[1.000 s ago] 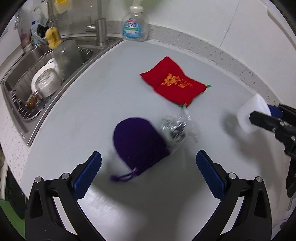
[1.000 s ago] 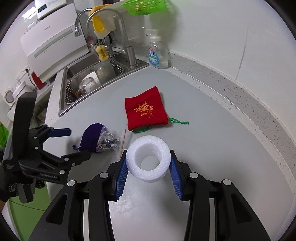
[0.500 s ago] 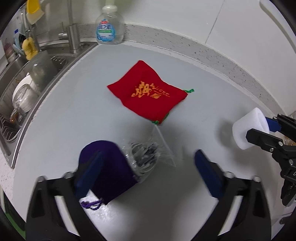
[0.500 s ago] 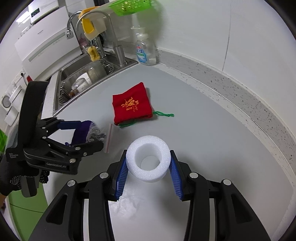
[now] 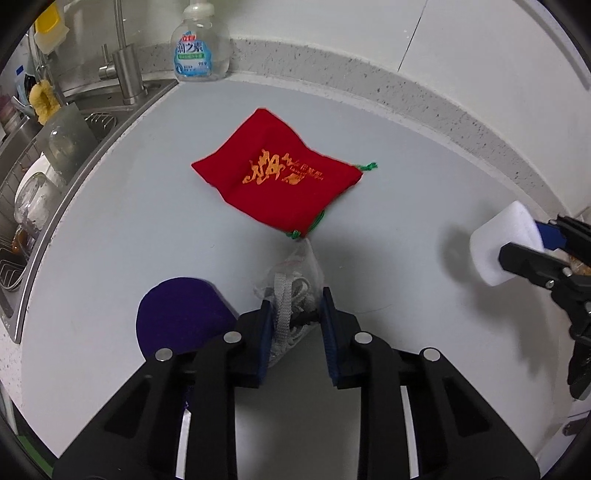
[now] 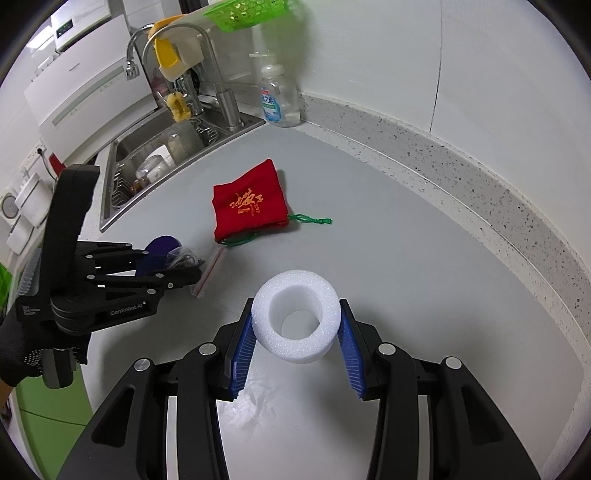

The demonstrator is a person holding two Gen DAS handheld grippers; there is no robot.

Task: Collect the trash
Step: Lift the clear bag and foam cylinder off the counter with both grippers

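Observation:
My left gripper (image 5: 295, 314) is shut on a clear plastic bag of grey cords (image 5: 291, 291) on the grey counter, beside a purple pouch (image 5: 181, 317). The same gripper (image 6: 192, 271) shows at the left of the right wrist view, with the bag (image 6: 207, 266) under its tips. My right gripper (image 6: 295, 325) is shut on a white foam ring (image 6: 295, 321) and holds it above the counter; ring (image 5: 498, 243) and gripper show at the right edge of the left wrist view. A red drawstring pouch (image 5: 277, 177) lies flat farther back.
A sink (image 6: 162, 155) with dishes and a tap lies at the back left. A soap bottle (image 5: 194, 51) stands at the wall corner. A speckled upstand (image 6: 461, 177) borders the counter at the back and right. A green basket (image 6: 247, 13) hangs above.
My left gripper moved forward and right from over the purple pouch and closed on the clear bag. My right gripper kept the foam ring, shifting only slightly.

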